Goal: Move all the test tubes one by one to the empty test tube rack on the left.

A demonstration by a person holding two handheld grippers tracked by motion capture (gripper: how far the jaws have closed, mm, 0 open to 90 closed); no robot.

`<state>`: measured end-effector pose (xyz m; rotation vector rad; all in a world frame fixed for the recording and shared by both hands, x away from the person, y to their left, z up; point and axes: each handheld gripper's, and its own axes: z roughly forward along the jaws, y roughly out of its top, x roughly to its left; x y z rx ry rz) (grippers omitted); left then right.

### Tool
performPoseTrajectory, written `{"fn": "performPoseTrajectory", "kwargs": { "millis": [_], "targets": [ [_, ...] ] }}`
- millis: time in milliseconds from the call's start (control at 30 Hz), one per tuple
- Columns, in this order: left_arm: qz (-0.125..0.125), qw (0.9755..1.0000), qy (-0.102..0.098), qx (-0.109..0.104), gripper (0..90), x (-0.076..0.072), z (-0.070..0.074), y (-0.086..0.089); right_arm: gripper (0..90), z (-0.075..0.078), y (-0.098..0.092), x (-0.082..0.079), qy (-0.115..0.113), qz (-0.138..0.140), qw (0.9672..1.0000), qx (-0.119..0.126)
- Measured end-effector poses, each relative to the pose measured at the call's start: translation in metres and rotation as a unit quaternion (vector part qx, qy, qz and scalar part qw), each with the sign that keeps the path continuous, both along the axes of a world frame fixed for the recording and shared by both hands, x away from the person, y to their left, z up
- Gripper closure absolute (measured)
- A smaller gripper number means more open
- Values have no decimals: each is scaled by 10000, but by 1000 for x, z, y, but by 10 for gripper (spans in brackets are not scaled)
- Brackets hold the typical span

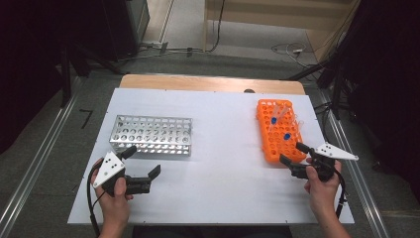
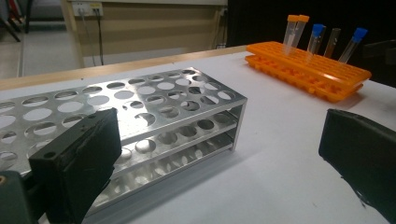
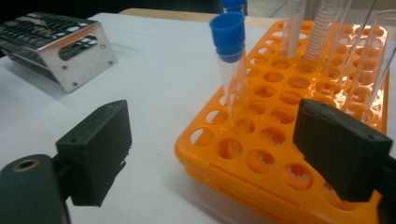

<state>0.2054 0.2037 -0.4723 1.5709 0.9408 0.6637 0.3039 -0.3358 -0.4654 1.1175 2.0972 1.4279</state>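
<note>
At table's right edge, right gripper (image 1: 292,154) jaws wide, empty, just short of orange plastic tube rack (image 1: 277,131); nearest blue-capped clear tube (image 3: 232,70) upright in near rows. Left gripper (image 1: 143,161) gaping, empty, beside perforated metal rack (image 1: 151,135).

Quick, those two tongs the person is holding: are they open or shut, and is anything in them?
Left tongs: open, holding nothing, beside the metal rack.
Right tongs: open, holding nothing, at the near end of the orange rack.

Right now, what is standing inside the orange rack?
The orange rack holds several clear tubes: a blue-capped tube nearest the right gripper, others behind it. Their bottoms are hidden inside the holes.
</note>
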Motion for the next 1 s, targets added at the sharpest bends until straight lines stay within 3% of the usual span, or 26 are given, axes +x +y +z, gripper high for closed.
{"fn": "performPoseTrajectory", "kwargs": {
  "millis": [233,267,333,500,633,800,1000],
  "targets": [
    [-3,10000,-16,-3,0,0,1,-2,272,-6,1,21,258,-238,9993,-161],
    [-6,10000,-11,-14,0,0,1,-2,272,-6,1,21,258,-238,9993,-161],
    [15,10000,-3,-3,0,1,1,-2,368,-8,3,26,318,-159,9993,-129],
    [-4,10000,9,-20,0,2,1,-4,489,-11,13,30,349,-97,9993,-133],
    [2,10000,18,-2,0,2,0,-5,620,-12,16,31,274,-183,9994,-136],
    [14,10000,24,-19,0,1,1,-4,681,-16,15,29,177,-285,9994,-118],
    [14,10000,43,19,0,2,0,-5,729,-21,17,29,83,-374,9986,-355]
  ]
}}
